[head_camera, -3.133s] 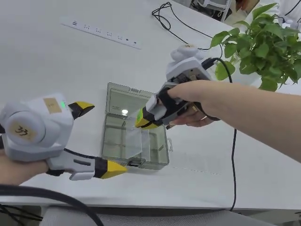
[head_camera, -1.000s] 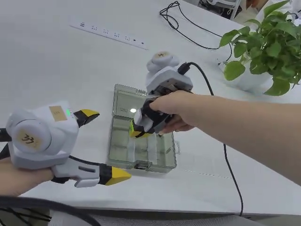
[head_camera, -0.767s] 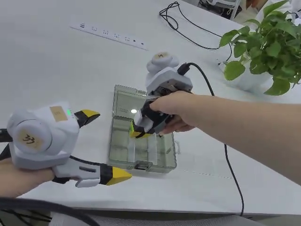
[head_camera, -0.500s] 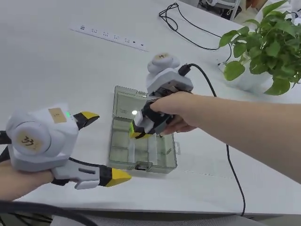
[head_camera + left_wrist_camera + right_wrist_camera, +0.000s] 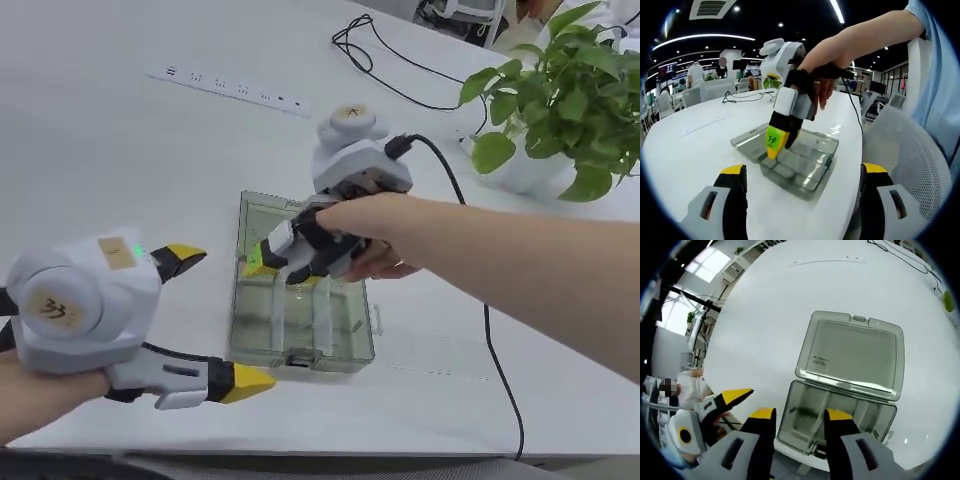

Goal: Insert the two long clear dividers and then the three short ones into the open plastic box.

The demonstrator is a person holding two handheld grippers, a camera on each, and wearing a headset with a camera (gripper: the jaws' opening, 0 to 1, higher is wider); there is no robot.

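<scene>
Your right gripper, jaws part-open and holding nothing I can make out, hangs over the translucent grey-green plastic box near the desk's front edge. Two long clear dividers stand inside it. Your left gripper gapes wide and empty, apart from the box. With nothing bracing it, the box could slide, and a divider could unseat, if your tips catch one.

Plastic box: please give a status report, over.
Left gripper open, beside box. Right gripper open above plastic box, nothing seen between jaws. Two long dividers standing inside. Nothing in the way.
</scene>
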